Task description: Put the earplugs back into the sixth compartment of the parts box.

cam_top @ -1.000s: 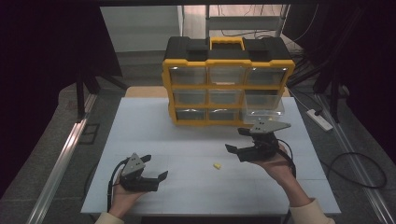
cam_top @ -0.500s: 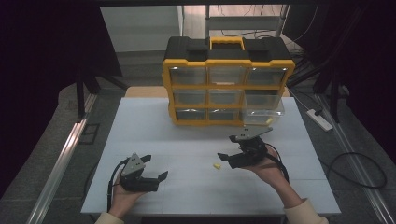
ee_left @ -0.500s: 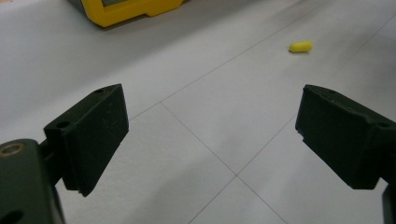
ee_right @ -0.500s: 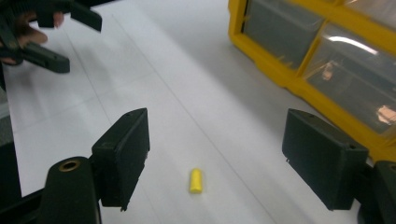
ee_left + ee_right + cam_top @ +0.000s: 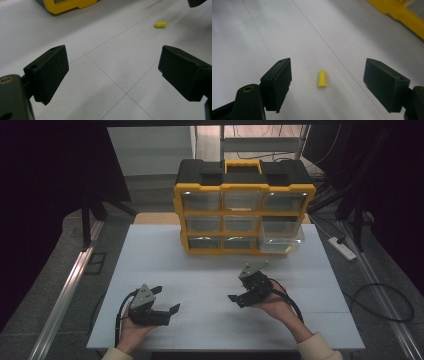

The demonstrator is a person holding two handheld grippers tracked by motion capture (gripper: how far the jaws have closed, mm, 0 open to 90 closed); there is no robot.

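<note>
Step in hand, as judged: approach for a pick. The right gripper (image 5: 325,82) has its jaws spread wide and holds nothing; a small yellow capsule-shaped piece (image 5: 322,79), possibly a foam earplug, lies on the white table (image 5: 200,250) between them, untouched. Its long axis runs along the gripper's line of sight, rounded end far. The next move calls for lowering and closing across its short width. The left gripper (image 5: 162,302), near left, gapes empty. The yellow organiser (image 5: 244,212) stands far, one lower-right drawer (image 5: 281,240) pulled out.

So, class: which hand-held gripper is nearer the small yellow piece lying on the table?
Right. The right hand-held gripper hovers open directly over the yellow piece, which lies between its jaws. The left hand-held gripper rests well off to the side, also open.
</note>
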